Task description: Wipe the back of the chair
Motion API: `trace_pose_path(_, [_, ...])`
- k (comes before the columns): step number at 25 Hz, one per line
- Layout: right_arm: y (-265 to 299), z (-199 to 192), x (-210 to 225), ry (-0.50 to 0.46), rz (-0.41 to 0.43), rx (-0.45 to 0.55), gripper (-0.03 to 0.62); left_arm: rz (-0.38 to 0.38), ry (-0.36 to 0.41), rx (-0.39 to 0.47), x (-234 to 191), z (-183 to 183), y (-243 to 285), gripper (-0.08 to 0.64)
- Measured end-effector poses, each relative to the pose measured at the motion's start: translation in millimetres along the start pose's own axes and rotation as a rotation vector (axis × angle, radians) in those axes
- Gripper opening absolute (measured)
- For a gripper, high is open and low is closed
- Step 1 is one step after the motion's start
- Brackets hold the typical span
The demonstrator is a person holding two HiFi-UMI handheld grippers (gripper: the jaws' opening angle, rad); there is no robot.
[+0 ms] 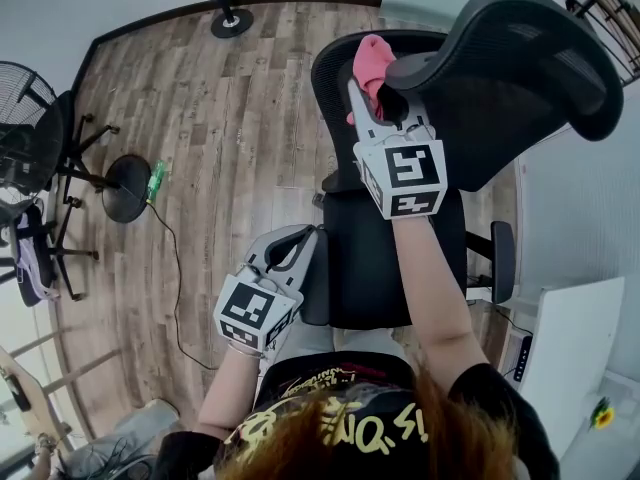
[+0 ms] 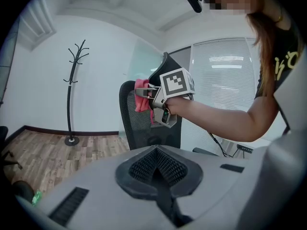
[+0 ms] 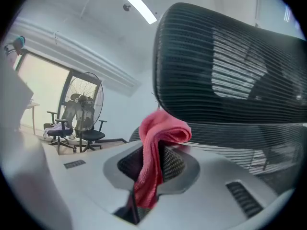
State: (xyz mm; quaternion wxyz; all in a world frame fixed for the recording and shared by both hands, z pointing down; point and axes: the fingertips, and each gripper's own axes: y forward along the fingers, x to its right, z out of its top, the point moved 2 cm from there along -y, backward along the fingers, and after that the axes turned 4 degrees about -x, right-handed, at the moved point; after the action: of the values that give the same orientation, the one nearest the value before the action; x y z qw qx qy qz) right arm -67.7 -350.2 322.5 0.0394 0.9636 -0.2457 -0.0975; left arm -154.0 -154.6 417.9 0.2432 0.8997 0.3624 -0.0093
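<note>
A black mesh office chair stands in front of me, its back point(image 1: 335, 68) under a wide headrest point(image 1: 520, 58). My right gripper point(image 1: 374, 93) is shut on a pink cloth point(image 1: 372, 56) and holds it against the top of the chair back, just below the headrest. In the right gripper view the cloth point(image 3: 156, 143) hangs folded out of the gripper point(image 3: 153, 163), with the headrest point(image 3: 225, 71) close above. My left gripper point(image 1: 298, 240) hangs low beside the seat's point(image 1: 370, 268) left edge, shut on nothing. The left gripper view shows its closed jaws and the chair back point(image 2: 136, 123) beyond.
A floor fan point(image 1: 25, 128) and another chair point(image 1: 40, 238) stand at the left. A round stand base point(image 1: 127, 188), a green bottle point(image 1: 156, 180) and a cable lie on the wood floor. A coat stand point(image 2: 74, 90) is by the far wall. A white desk point(image 1: 575, 358) sits at right.
</note>
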Motion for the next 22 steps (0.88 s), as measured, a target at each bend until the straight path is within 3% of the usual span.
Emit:
trace_pose_path(6, [5,2,-38,-0.027,0.088,0.008,0.061,-0.001,0.003,-0.004,6,-5,1,-0.006])
trace_pose_path(16, [7,5,-63,-0.029,0.186,0.024,0.061,0.007,0.004,-0.016,14,-6,4,-0.006])
trace_pose_path(22, [-13,20,-68,-0.04,0.217,0.113,0.061,0.007,0.018,-0.015,16,-1,8,-0.006])
